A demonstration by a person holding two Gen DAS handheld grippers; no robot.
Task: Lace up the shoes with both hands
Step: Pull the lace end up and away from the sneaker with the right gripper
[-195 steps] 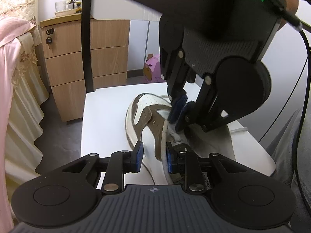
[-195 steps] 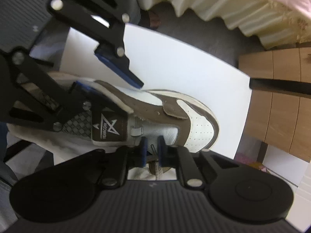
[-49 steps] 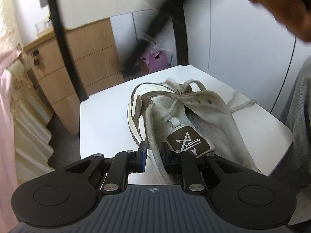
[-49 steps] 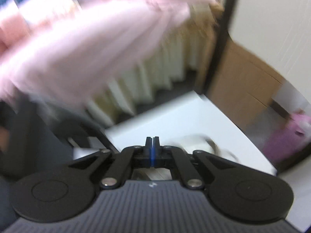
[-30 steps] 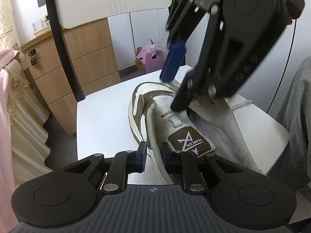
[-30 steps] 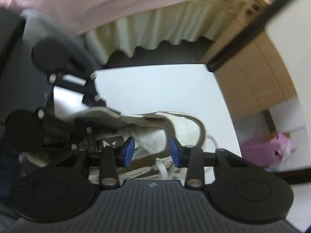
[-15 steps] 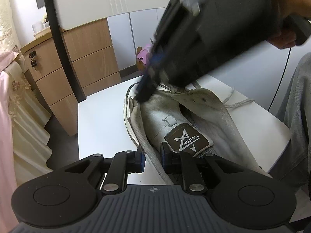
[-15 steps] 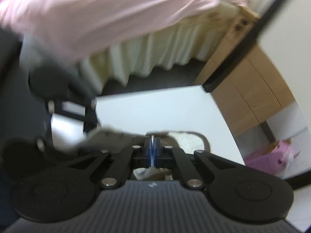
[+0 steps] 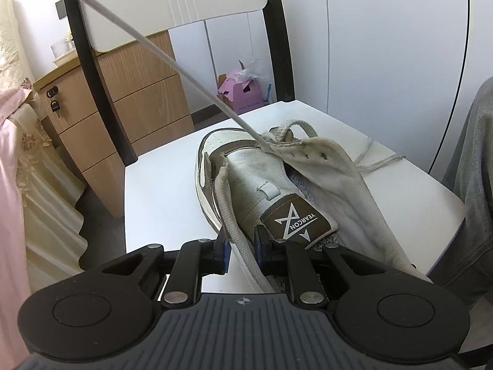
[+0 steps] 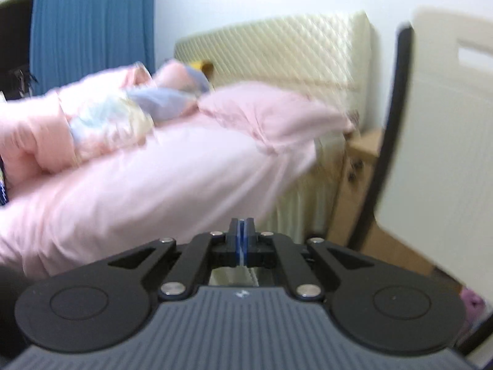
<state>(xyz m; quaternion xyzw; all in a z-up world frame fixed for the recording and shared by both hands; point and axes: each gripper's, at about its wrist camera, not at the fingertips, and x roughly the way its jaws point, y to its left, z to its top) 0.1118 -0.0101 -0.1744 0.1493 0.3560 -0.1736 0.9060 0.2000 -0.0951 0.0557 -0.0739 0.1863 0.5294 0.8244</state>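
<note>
The shoe (image 9: 277, 191) lies on the white chair seat (image 9: 160, 197). The left gripper (image 9: 240, 246) clamps the shoe's near collar edge. The right gripper (image 10: 242, 243), jaws pressed together, faces pink bedding (image 10: 138, 169); a taut lace (image 9: 160, 58) runs up from the shoe's toe end.

A white chair seat (image 9: 160, 197) sits below my claw; on it lies one worn white-and-brown shoe (image 9: 246, 166), toe toward the chair's back; its loose lace end (image 9: 376, 162) trails across the seat's right side.
</note>
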